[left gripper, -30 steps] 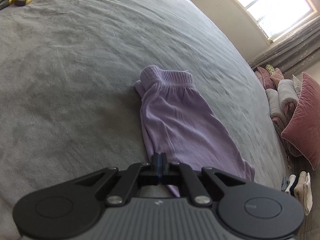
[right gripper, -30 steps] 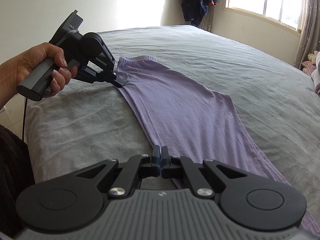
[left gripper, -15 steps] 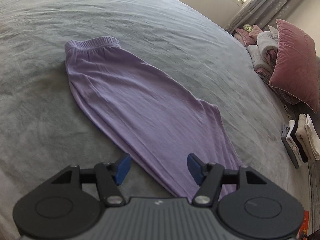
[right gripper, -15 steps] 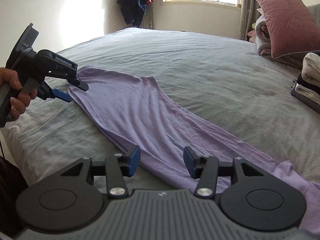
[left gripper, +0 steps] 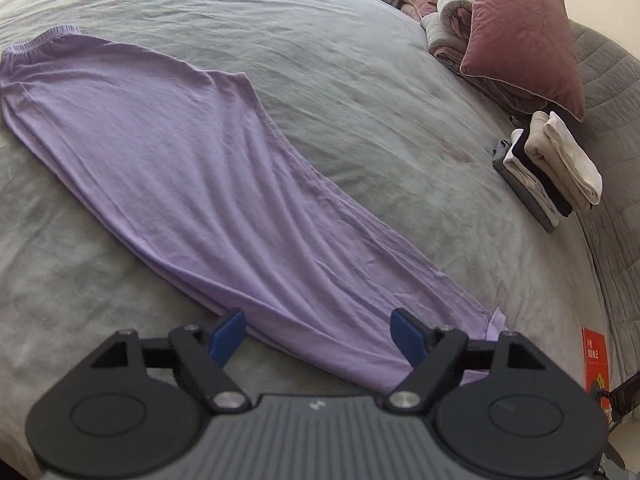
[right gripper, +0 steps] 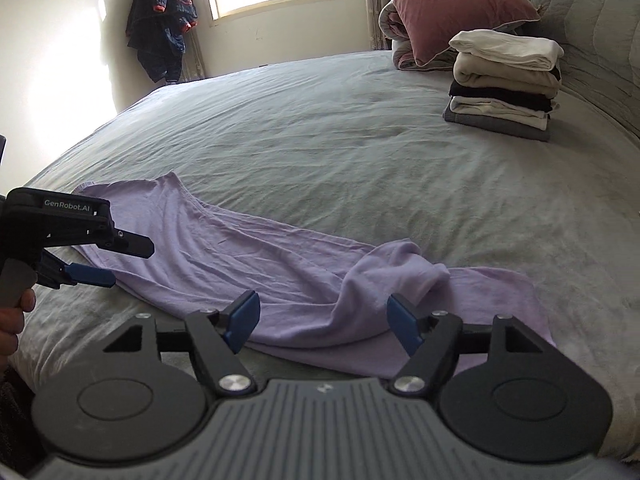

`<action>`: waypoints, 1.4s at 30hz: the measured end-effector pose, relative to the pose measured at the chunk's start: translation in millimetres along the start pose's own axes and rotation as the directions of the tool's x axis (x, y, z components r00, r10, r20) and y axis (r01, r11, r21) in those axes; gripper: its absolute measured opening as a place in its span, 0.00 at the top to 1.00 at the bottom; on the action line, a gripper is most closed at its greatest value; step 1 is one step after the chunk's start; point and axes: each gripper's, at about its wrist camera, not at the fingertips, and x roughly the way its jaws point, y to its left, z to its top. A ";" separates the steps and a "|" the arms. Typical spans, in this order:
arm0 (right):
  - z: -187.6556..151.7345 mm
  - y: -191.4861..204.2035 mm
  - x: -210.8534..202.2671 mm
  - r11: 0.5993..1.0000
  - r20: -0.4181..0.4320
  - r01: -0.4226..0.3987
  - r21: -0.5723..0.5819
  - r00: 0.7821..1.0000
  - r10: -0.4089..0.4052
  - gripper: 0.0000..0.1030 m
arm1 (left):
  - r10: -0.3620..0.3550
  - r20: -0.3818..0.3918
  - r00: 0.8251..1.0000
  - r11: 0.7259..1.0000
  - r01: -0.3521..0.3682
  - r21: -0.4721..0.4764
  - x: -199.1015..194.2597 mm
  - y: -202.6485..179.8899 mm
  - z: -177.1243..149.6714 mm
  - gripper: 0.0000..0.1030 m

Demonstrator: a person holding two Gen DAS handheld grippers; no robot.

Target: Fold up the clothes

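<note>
No container showed in either view; everything lay straight on the bed (right gripper: 360, 128), on its grey cover. One pair of lilac trousers (left gripper: 208, 184) lay folded lengthwise, leg on leg, in a long strip along the near edge of the bed. Its elastic waistband (left gripper: 36, 40) sat toward the near left corner, and the fabric was mostly flat with shallow creases. At the hem end the cloth was rumpled into one raised bump (right gripper: 400, 268). Both claws were released and grasping nothing: the left claw (left gripper: 316, 332) hovered over the trouser strip with its blue pads spread, and the right claw (right gripper: 324, 318) stood spread just before the bump. By the headboard edge stood one stack of folded clothes (right gripper: 504, 84), about six pieces, beside one pink pillow (right gripper: 444, 4)
</note>
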 end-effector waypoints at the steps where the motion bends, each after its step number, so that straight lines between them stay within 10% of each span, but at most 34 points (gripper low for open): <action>1: 0.0 -4.2 -1.4 1.000 -0.004 0.004 0.012 1.000 -0.004 0.25 | -0.012 -0.009 1.000 1.000 0.012 0.003 1.7 -7.8 -3.7 0.22; 18: -2.9 -55.4 -14.2 0.995 -0.066 0.056 0.081 0.997 -0.051 0.03 | -0.184 -0.165 0.969 0.933 0.225 0.281 56.7 -128.0 -19.5 0.42; 42: -14.9 -87.3 -34.7 0.984 -0.049 0.062 0.164 0.997 -0.055 0.00 | -0.340 -0.207 0.917 0.877 0.389 0.281 80.7 -156.9 -30.8 0.78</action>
